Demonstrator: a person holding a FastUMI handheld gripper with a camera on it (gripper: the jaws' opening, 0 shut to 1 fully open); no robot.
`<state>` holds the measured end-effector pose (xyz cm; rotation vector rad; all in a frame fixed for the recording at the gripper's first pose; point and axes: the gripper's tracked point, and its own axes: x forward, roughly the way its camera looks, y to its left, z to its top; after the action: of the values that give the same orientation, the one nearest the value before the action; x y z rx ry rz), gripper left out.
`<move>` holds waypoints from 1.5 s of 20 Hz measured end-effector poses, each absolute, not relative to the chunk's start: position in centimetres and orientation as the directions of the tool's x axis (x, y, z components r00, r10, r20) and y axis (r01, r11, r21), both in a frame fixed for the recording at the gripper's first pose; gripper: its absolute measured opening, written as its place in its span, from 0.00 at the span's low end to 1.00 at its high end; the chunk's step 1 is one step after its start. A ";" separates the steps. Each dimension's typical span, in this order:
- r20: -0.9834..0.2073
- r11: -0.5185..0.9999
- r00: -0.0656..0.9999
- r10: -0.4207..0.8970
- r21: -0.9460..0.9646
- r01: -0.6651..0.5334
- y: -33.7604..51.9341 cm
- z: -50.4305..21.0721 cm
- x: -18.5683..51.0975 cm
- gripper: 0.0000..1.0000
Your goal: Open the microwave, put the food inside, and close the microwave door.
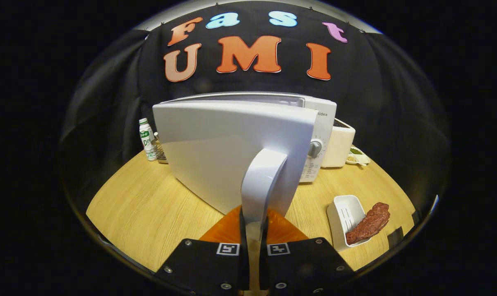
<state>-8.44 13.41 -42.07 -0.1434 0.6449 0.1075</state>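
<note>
Between the fingers: microwave door handle, gripper clamped narrow on it.
Both fingers press the handle's lower end; door swung part open, its outer face w/ handle toward the gripper, microwave body beyond it. Food, a reddish meat piece, lies on a white tray to the right of the fingers, on the wooden table, well apart from the gripper.

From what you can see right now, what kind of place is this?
Probably a staged kitchen corner in a recording booth: a white microwave, its door handle held in the shut claw, stands on a wooden table with a steak-like piece of meat in a white tray.
</note>
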 end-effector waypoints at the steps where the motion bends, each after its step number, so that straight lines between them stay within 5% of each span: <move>1: -0.606 0.983 0.792 0.069 -0.092 -0.157 14.0 -42.1 -9.1 0.10; 13: -0.691 0.927 0.685 0.231 -0.057 -0.370 24.6 -41.7 -18.5 0.10; 30: -0.749 0.769 0.527 0.401 -0.037 -0.638 25.1 -37.9 -24.4 0.09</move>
<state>-24.41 25.09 -37.86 -0.3259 0.8002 0.6340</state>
